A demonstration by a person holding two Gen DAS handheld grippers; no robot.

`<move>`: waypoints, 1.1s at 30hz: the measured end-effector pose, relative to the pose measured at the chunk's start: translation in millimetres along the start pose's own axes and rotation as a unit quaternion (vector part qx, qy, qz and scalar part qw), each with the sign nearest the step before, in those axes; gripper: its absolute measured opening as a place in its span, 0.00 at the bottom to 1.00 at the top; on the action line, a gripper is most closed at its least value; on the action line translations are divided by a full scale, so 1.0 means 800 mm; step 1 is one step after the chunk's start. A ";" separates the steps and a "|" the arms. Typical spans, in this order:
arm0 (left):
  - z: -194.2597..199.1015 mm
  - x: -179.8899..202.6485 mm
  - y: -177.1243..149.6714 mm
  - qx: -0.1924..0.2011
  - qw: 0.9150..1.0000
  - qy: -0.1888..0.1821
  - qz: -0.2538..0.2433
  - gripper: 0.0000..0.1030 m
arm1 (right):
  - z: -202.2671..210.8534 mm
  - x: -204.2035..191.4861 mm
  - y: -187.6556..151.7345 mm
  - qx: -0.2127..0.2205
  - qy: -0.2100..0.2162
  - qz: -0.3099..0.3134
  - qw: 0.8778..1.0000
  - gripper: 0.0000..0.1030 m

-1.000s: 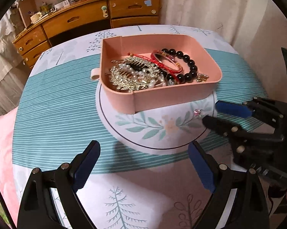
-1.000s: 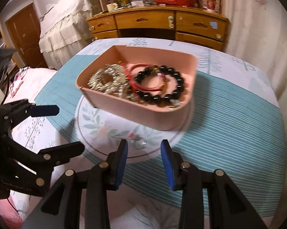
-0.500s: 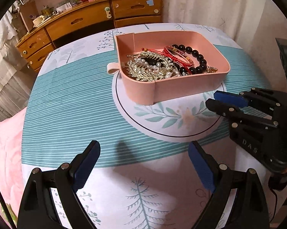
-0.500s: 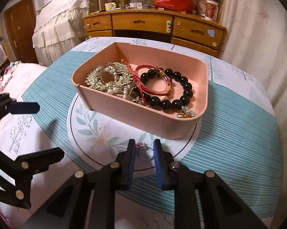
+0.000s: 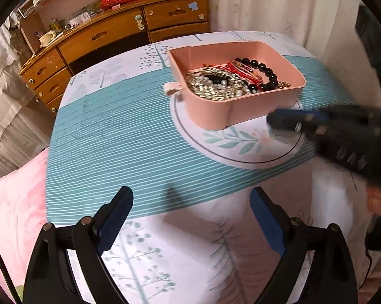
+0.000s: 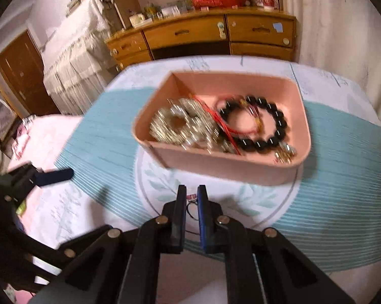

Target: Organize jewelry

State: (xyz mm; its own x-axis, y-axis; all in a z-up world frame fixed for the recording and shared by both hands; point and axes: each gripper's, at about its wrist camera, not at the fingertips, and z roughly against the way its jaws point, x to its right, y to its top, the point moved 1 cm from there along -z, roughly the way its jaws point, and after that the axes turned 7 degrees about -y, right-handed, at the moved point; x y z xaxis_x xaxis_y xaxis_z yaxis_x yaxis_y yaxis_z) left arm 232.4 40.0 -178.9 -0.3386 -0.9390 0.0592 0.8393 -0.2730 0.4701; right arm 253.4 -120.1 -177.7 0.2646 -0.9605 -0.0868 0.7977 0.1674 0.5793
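Right gripper (image 6: 192, 197): clamped on the small ring (image 6: 192, 205), which lay loose on the cloth 1 second ago.
Left gripper (image 5: 190, 217): spread wide, holding nothing, idle.
Meaning: ring likely goes into the pink tray (image 6: 231, 167) next.

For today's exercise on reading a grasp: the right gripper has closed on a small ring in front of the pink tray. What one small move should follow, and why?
Probably lift the right gripper a little and carry it forward over the pink tray. Its fingers are nearly shut on the small ring, the tray of jewelry sits just ahead, and its near wall stands between them. The left gripper is open and apart.
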 end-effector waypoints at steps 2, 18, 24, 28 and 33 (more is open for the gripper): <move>0.004 -0.007 -0.002 0.000 1.000 0.000 -0.003 0.89 | 0.018 -0.005 0.012 0.029 0.010 -0.010 0.999 0.08; 0.063 -0.020 -0.008 -0.004 1.000 -0.009 -0.006 0.89 | 0.095 0.063 0.051 0.089 -0.047 -0.195 0.976 0.34; 0.093 -0.020 -0.032 -0.041 0.997 -0.025 0.063 0.89 | 0.111 0.070 -0.010 0.007 -0.087 -0.266 0.960 0.85; 0.115 -0.019 -0.060 -0.045 0.987 -0.015 0.154 0.89 | 0.109 0.060 -0.074 -0.097 -0.066 -0.270 0.956 0.85; 0.143 0.001 -0.088 -0.048 0.971 0.013 0.233 0.89 | 0.141 0.035 -0.153 -0.184 -0.079 -0.209 0.957 0.88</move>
State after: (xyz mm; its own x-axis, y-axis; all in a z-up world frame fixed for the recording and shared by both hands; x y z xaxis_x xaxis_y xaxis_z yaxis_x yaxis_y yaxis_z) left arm 124.0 82.1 -111.2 0.0975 -0.9698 0.2234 0.9354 0.1660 0.3124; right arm 102.0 -192.8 -159.9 -0.1817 -0.9774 -0.1080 0.9606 -0.1999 0.1931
